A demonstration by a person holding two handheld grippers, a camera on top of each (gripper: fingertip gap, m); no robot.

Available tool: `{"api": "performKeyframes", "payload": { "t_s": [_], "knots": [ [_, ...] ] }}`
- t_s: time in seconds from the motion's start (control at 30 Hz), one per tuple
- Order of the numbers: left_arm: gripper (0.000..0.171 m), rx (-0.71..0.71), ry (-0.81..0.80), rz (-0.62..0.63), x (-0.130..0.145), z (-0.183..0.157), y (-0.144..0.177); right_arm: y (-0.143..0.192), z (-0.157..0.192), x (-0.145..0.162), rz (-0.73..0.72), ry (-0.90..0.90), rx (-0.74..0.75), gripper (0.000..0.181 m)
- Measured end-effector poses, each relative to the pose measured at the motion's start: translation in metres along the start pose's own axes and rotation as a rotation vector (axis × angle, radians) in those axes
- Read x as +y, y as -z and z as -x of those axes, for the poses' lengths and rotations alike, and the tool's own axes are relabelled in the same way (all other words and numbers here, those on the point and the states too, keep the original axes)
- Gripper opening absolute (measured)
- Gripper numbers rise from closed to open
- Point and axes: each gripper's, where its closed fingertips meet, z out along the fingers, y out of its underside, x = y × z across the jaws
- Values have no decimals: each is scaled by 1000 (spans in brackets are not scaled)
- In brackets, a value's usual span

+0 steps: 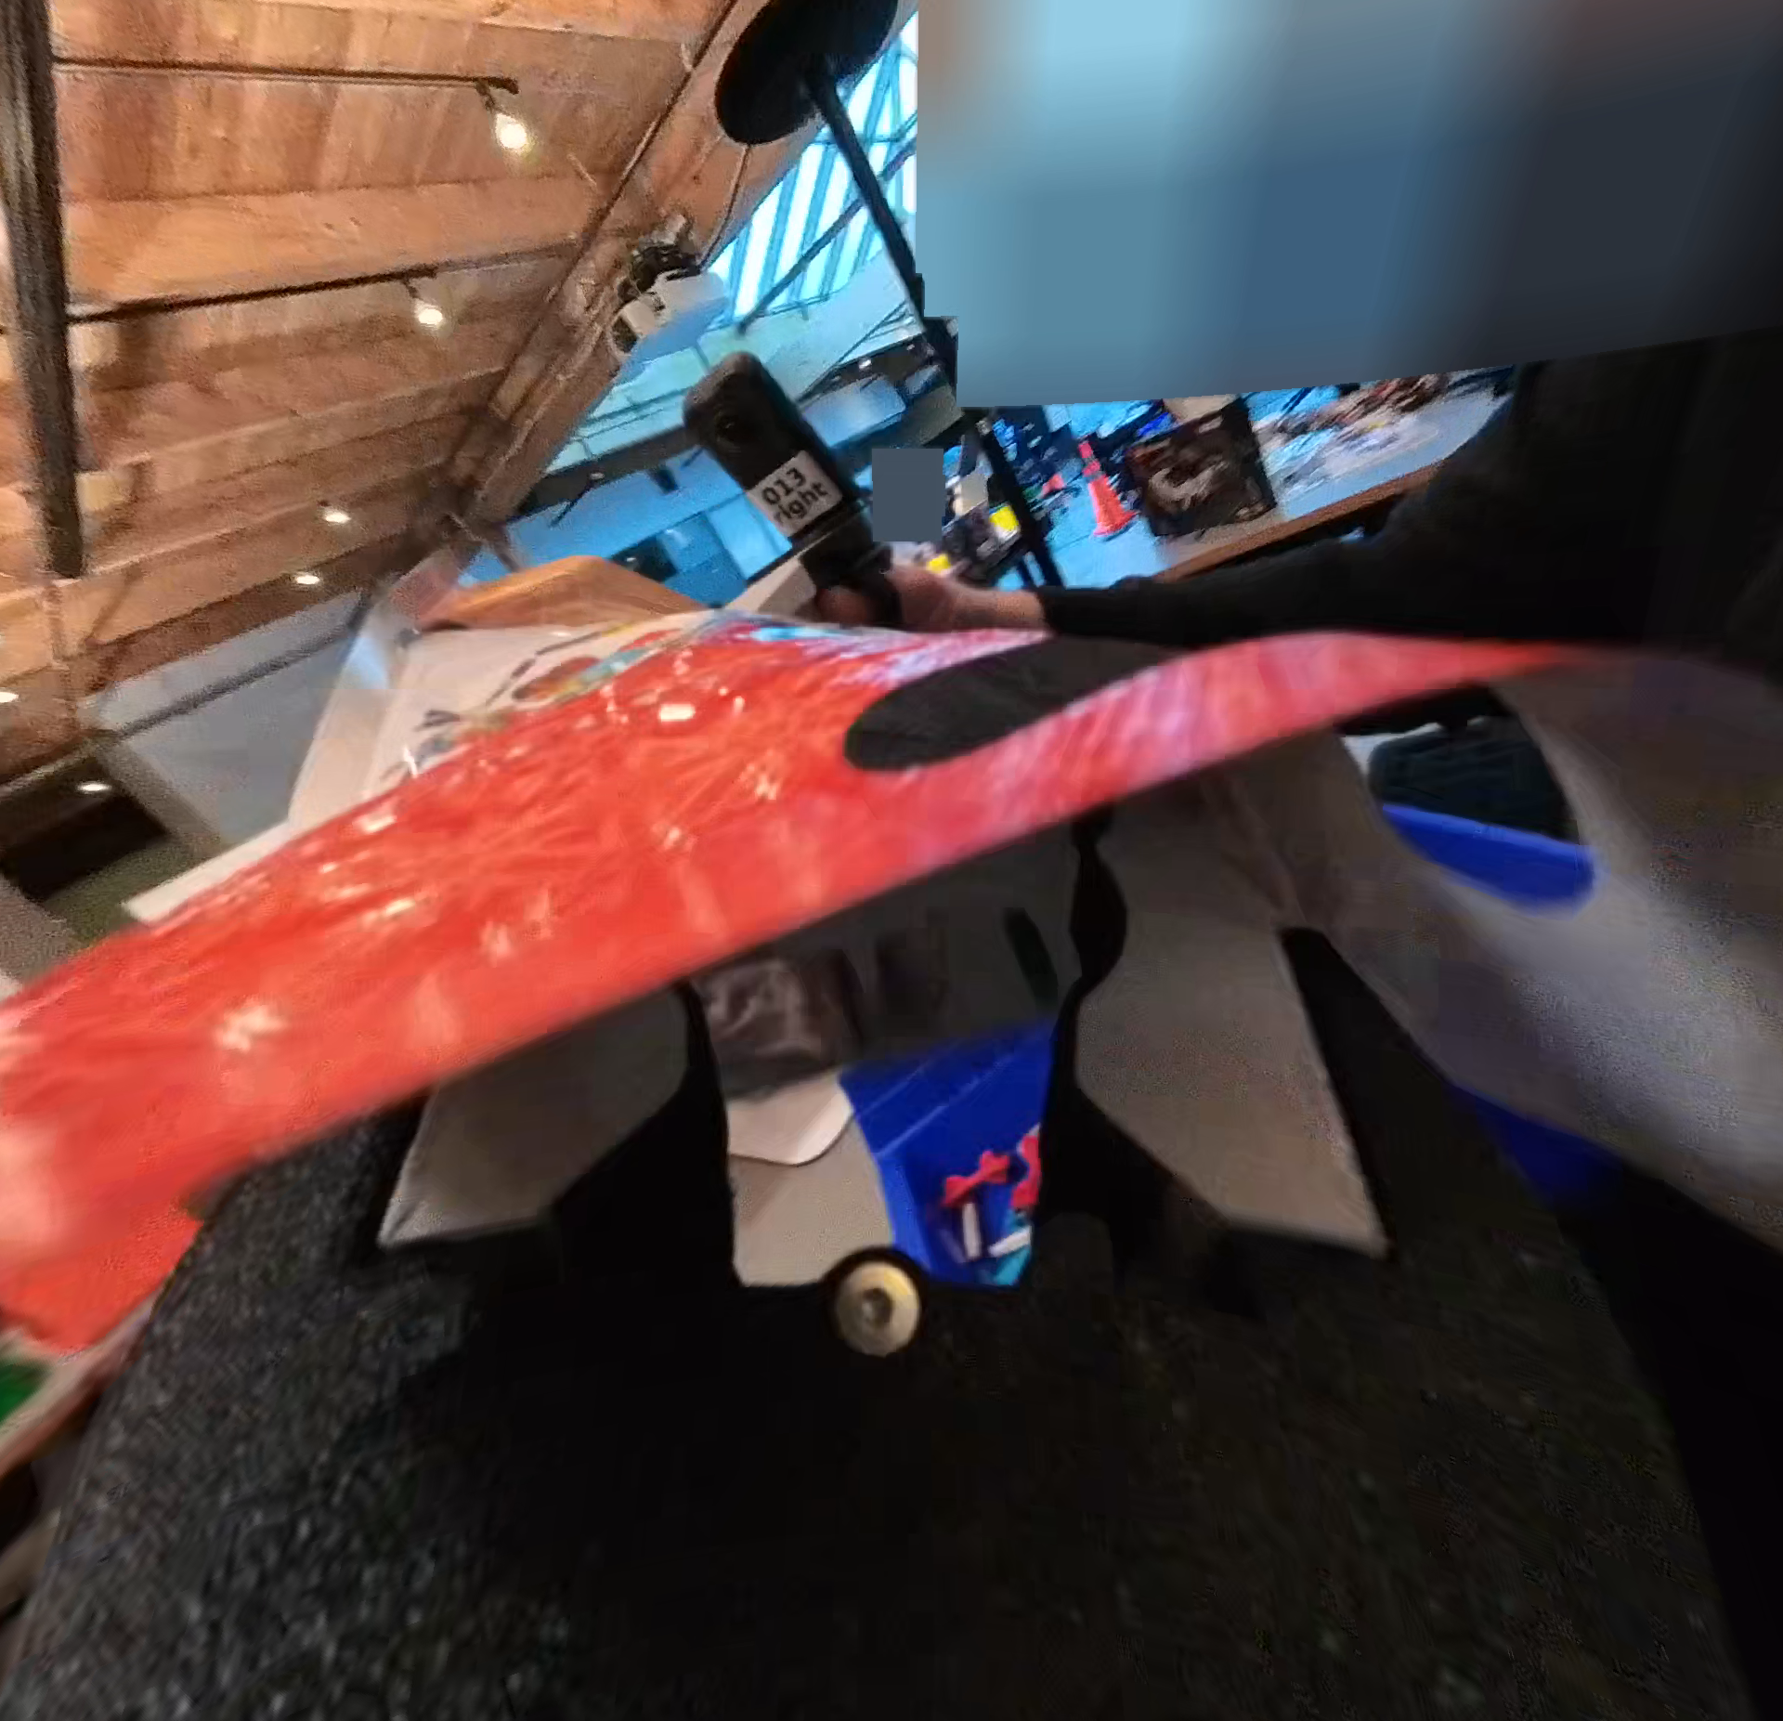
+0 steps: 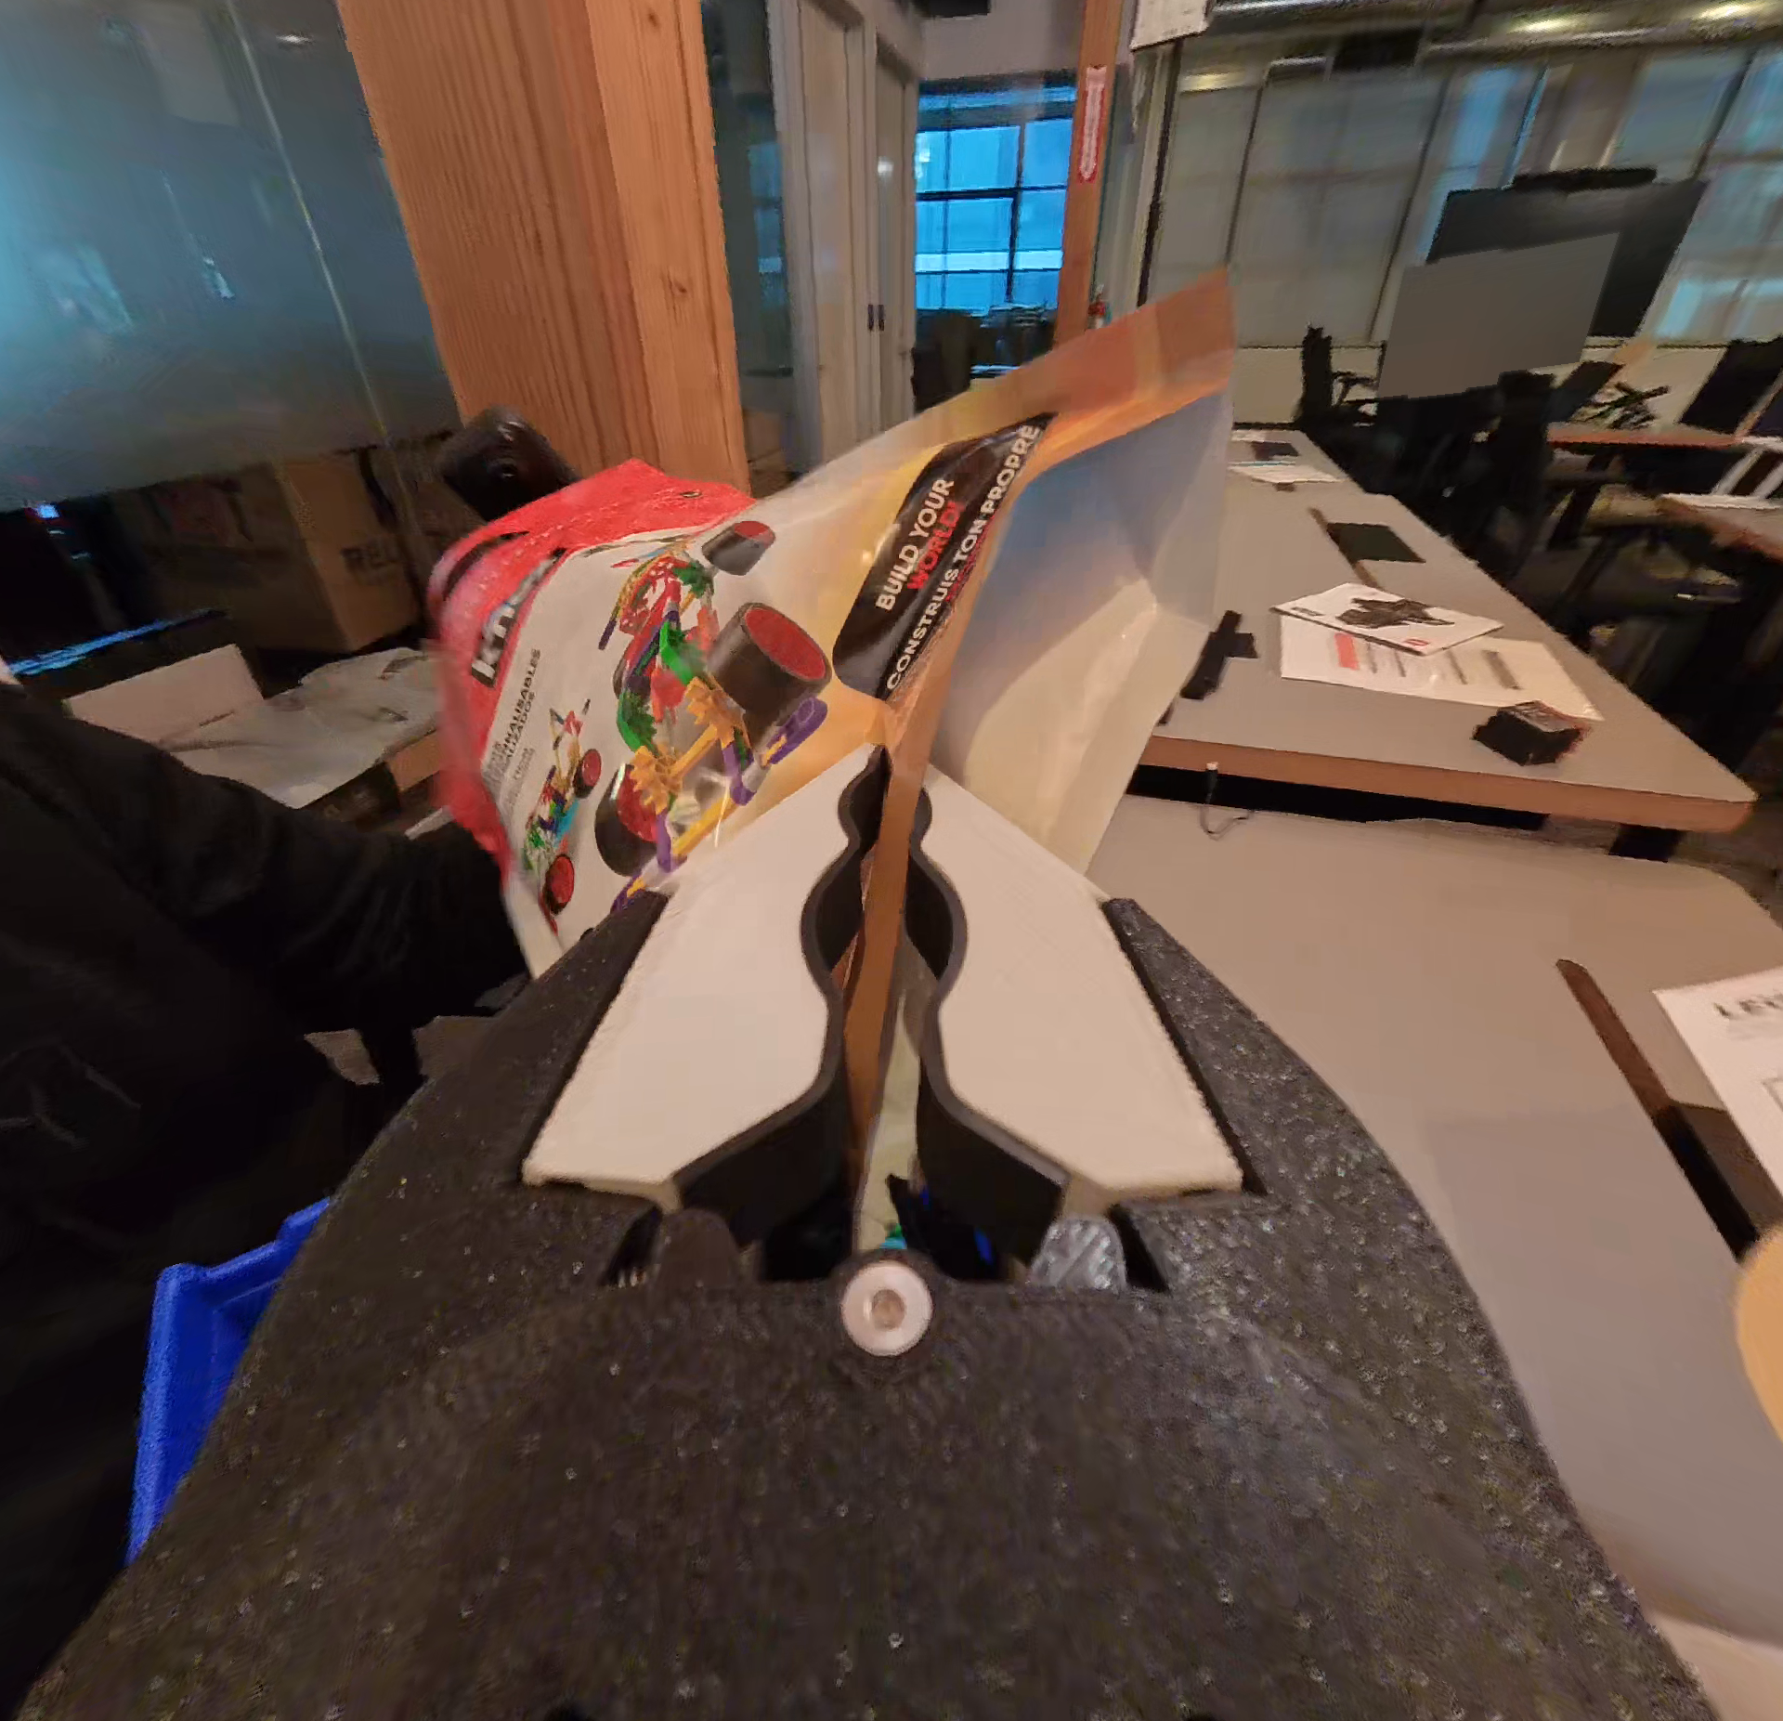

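Observation:
A toy-kit bag (image 2: 695, 652), with a red mesh-look top, a picture of a colourful built vehicle and an orange edge, hangs in the air. My right gripper (image 2: 883, 768) is shut on the bag's orange edge, which runs up between the two white fingers. In the left wrist view the bag's red top (image 1: 579, 854) lies across my left gripper (image 1: 888, 951) and hides its fingertips. The left fingers stand apart, and a blue bin (image 1: 955, 1144) with small red pieces shows through the gap. The right gripper's camera stick (image 1: 772, 478) and a hand show beyond the bag.
The blue bin (image 2: 193, 1337) sits low at the left. A person's black sleeve (image 2: 193, 903) is at the left. Grey tables (image 2: 1447, 758) with papers and small black parts stand at the right. A wooden pillar (image 2: 560, 227), a glass wall and cardboard boxes (image 2: 318, 555) are behind.

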Motion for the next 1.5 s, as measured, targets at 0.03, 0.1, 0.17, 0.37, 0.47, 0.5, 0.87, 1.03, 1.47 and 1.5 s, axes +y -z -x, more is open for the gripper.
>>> {"api": "performKeyframes", "payload": {
  "t_s": [0.03,0.1,0.17,0.37,0.47,0.5,0.87,1.03,1.47,1.5],
  "knots": [
    [82,27,62,-38,-2,-3,5,5,-6,1,-7,11,47,0],
    [77,66,174,-119,-4,-5,16,16,-15,0,-31,26,111,0],
    [80,28,233,-103,11,-1,19,23,-22,2,-26,83,196,0],
    [83,3,355,-351,-4,-10,43,38,-34,0,-109,50,294,0],
    [85,-64,294,-319,4,-19,37,45,-39,0,-142,28,328,0],
    [87,-106,266,-321,2,-17,35,45,-39,1,-146,12,327,0],
    [23,-290,28,-189,-9,-2,-2,36,-17,4,-198,-65,238,0],
    [0,-283,118,-297,-18,6,10,42,10,-6,-245,-67,115,0],
    [0,-136,149,-310,-11,7,24,75,11,16,-75,65,216,40],
    [0,-129,136,-269,-8,8,24,85,7,8,-71,119,285,48]
  ]
}}
